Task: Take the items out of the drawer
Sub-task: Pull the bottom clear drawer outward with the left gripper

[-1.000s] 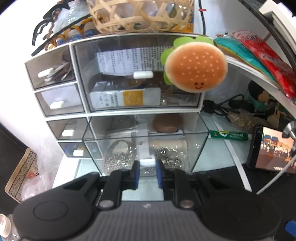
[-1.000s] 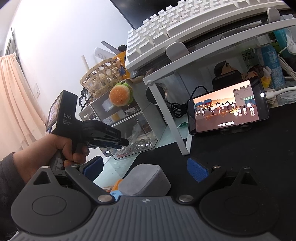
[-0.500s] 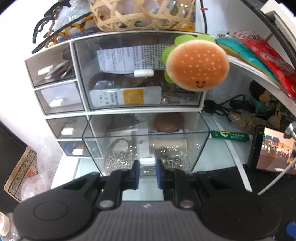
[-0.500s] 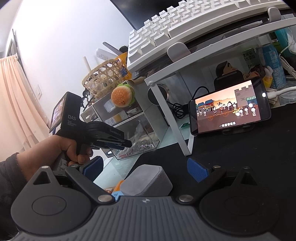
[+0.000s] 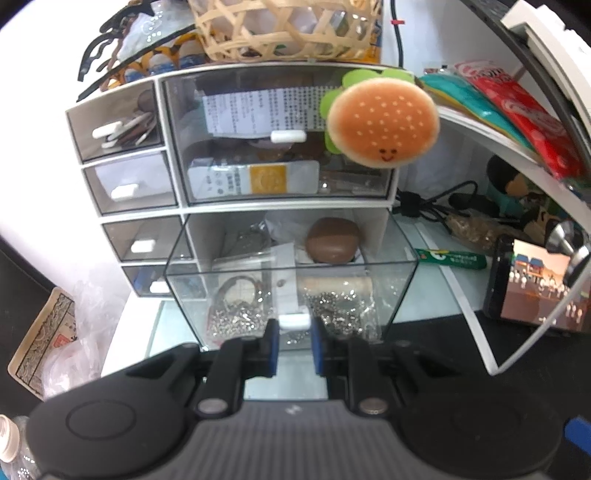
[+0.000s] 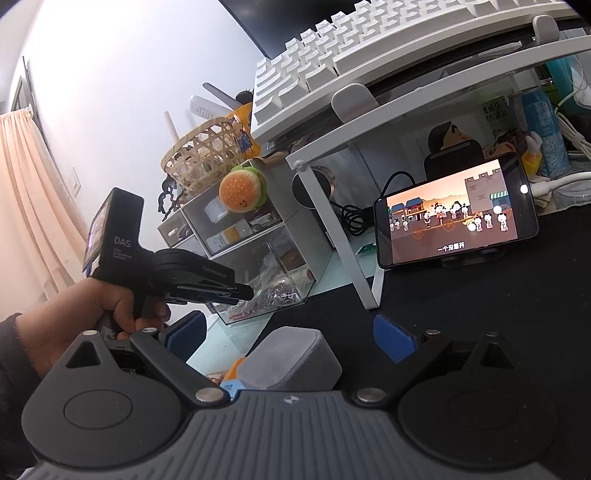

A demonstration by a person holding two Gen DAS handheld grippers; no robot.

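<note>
A white organizer [image 5: 392, 206] holds several clear drawers. Its lower large drawer [image 5: 402, 291] is pulled far out; it also shows in the right wrist view [image 6: 295, 266]. My left gripper [image 5: 293, 338] is shut on the drawer's white handle [image 5: 294, 322]. Inside lie silver chains [image 5: 334, 319], a brown oval case [image 5: 332, 245], a roll and paper cards. My right gripper [image 6: 290, 330] is open and empty, low over the desk to the right of the drawer, above a grey box [image 6: 291, 360].
A plush burger [image 5: 382, 123] hangs at the organizer's upper right. A wicker basket [image 5: 291, 29] sits on top. A white shelf leg [image 6: 354, 236] and a playing phone [image 6: 456, 218] stand right of the drawer. A keyboard [image 6: 369, 48] rests on the shelf.
The drawer has slid a little further out with my left gripper holding its handle. The right gripper has barely moved.
</note>
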